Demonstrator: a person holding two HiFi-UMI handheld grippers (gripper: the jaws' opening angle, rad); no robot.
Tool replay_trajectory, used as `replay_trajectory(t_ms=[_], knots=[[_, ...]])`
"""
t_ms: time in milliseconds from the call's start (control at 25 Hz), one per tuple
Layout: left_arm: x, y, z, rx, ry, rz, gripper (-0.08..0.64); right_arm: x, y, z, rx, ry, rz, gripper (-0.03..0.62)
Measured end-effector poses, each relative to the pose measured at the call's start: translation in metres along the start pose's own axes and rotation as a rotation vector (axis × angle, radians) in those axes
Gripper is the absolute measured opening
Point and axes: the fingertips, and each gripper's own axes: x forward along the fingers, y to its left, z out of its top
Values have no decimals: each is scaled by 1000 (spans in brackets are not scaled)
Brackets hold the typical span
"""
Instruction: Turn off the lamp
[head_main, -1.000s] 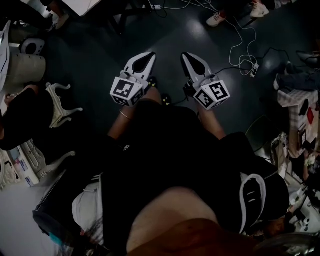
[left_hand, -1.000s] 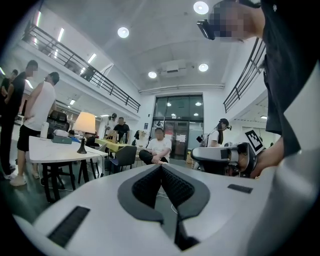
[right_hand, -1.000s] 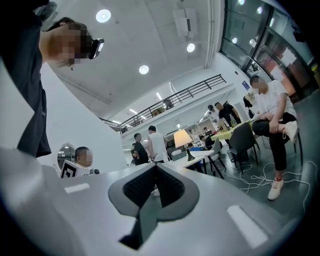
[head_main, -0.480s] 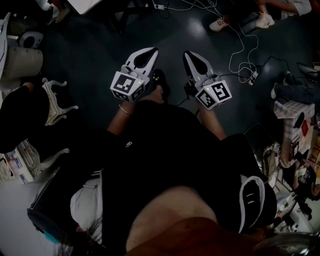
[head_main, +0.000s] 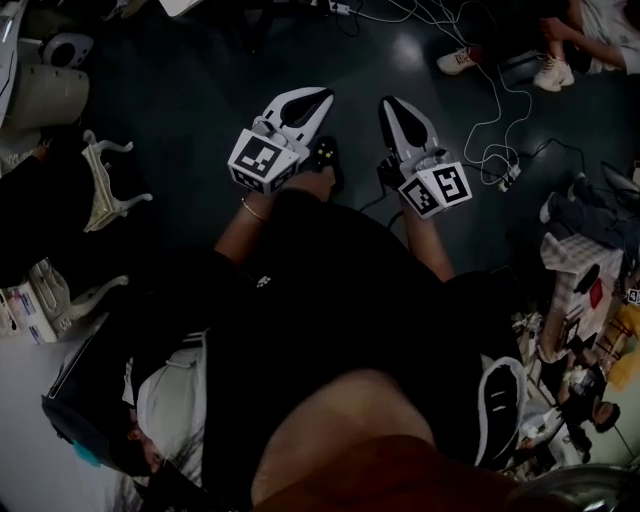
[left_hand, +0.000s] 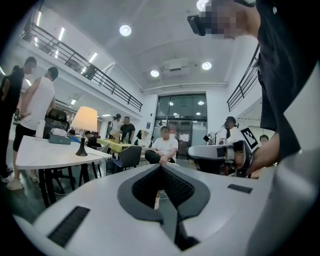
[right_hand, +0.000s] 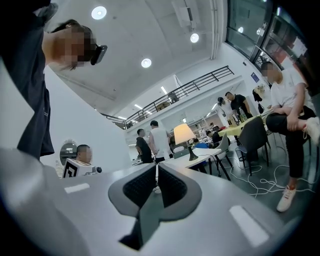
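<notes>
The lamp (left_hand: 85, 120) has a glowing cream shade and a dark stem, and it stands on a white table (left_hand: 45, 156) far off at the left of the left gripper view. In the right gripper view the lamp (right_hand: 183, 134) stands lit on that table (right_hand: 206, 153), well beyond the jaws. My left gripper (left_hand: 161, 166) is shut with nothing in it and points level. My right gripper (right_hand: 156, 167) is likewise shut and empty. In the head view the left gripper (head_main: 318, 97) and the right gripper (head_main: 392, 104) are side by side over the dark floor.
White cables (head_main: 490, 110) and a power strip (head_main: 509, 176) lie on the floor ahead to the right. A seated person (left_hand: 162, 147) and a dark chair (left_hand: 129, 156) are ahead. Two people (right_hand: 150, 142) stand by the lamp table. Clutter (head_main: 585, 290) lines the right, white furniture (head_main: 100, 195) the left.
The floor, cables and shoes have slid across the head view as the person walks forward. Both grippers have advanced together, still side by side and shut.
</notes>
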Motion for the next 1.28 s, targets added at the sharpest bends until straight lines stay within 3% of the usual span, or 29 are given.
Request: replay_trajectory(t_ms=[480,920,1280], knots=[[76,40,17,-8,-17,-39,8,41,-61,25,-20,8,-13,2],[116,93,30,-13,-12,28,8,86,-102,40,-1,29,3,0],[134,98,31,-43,-5,54,8,98,-125,41,14,57,27,0]])
